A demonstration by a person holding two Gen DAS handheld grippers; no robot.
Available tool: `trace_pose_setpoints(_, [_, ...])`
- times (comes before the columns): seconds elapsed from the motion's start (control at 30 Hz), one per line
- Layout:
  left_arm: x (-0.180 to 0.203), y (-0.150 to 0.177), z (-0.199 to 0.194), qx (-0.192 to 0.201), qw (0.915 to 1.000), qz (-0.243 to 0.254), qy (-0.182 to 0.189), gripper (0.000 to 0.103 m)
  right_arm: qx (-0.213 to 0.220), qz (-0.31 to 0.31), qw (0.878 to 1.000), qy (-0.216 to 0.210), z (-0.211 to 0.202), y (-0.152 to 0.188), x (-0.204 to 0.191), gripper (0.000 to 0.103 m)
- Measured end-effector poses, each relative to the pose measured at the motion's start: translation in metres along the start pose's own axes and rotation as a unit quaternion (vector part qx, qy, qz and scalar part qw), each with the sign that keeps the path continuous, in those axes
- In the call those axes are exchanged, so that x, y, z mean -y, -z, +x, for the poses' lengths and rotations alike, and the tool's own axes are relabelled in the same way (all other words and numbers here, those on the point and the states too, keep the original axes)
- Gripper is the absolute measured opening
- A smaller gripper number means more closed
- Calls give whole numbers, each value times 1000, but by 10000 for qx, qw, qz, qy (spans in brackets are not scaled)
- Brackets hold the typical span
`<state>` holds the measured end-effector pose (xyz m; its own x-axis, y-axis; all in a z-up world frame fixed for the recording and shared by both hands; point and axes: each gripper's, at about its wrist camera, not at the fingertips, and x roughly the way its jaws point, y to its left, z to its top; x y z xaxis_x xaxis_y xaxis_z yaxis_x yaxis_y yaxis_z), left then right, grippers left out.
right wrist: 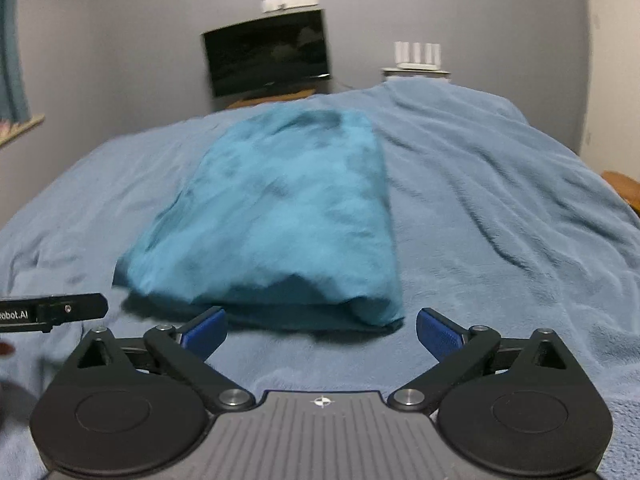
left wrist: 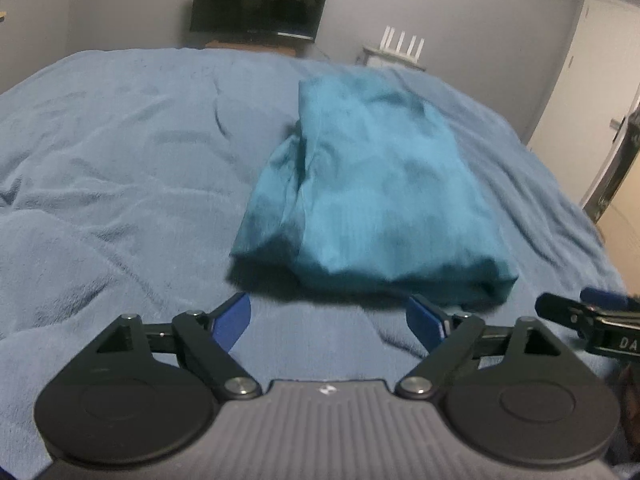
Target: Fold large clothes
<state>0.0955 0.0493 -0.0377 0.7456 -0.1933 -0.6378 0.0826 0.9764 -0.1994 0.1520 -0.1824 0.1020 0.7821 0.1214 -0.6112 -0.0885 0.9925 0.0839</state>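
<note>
A teal garment (left wrist: 368, 196) lies folded into a thick oblong on the blue bed cover (left wrist: 120, 160), its near end bulging up a little. In the right wrist view the same teal garment (right wrist: 280, 216) lies straight ahead. My left gripper (left wrist: 328, 322) is open, just short of the garment's near edge, with nothing between its blue pads. My right gripper (right wrist: 320, 330) is also wide open, just in front of the near end, and holds nothing. The right gripper's body (left wrist: 592, 320) shows at the right edge of the left wrist view.
The blue cover (right wrist: 500, 208) spreads wide on both sides of the garment. Beyond the bed stands a dark screen (left wrist: 260, 0) on a low stand against the grey wall, with a white router (left wrist: 402, 46) to its right. A door (left wrist: 592, 92) is at far right.
</note>
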Motion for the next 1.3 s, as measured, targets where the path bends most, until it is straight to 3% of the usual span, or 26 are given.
trace_pose_setpoints(0.27, [18,4,10,-69,9971,559,-509,91,7,-228,9997,23,7,2,-8,102])
trace_pose_setpoints(1.3, [19,3,13,-131,9969,588,-514,91,-12,-278,9996,27,9,2,-10,102])
